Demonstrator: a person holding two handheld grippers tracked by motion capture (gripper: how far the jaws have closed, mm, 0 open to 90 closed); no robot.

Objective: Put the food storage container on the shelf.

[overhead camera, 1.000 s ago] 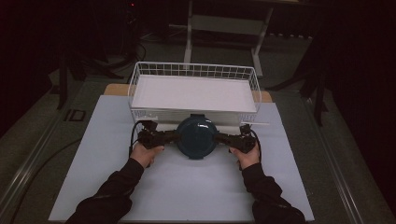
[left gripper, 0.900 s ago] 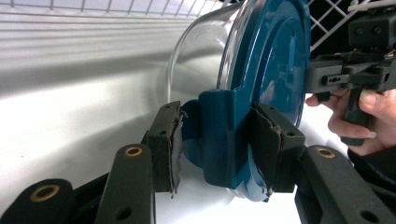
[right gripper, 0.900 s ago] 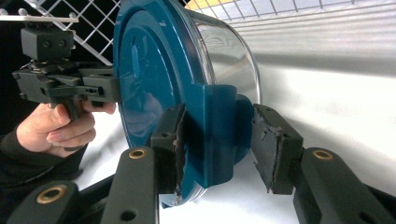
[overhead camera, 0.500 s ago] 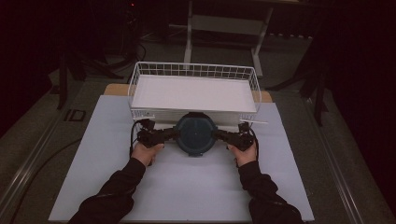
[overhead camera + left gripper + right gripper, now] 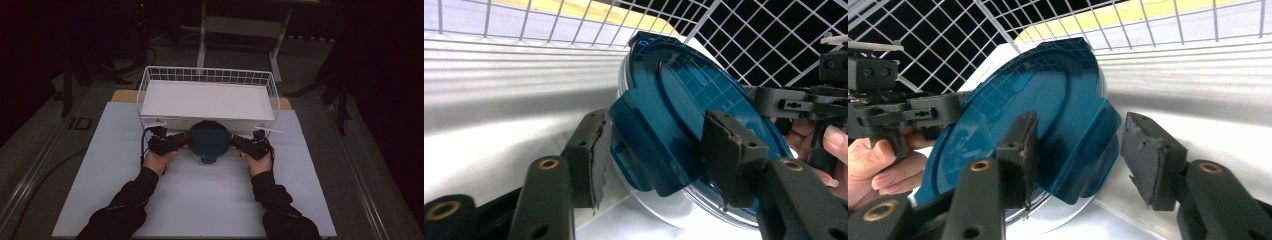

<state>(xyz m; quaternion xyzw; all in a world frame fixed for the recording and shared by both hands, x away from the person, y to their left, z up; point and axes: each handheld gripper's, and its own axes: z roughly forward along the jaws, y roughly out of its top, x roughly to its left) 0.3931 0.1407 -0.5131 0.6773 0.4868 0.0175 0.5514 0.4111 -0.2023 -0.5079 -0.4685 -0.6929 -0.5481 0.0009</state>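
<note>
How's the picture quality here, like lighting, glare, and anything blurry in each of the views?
High view: dim, the surroundings nearly black, the white table lit best. Left gripper view: bright and sharp on the teal lid, with pale mesh reflections on it; the near jaws are soft. Right gripper view: the same reflections on the lid, and the wire basket looks bowed by the lens.

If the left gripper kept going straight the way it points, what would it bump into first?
Probably the blue lid: its side clip already sits between the left gripper jaws. Beyond it stands the right gripper.
</note>
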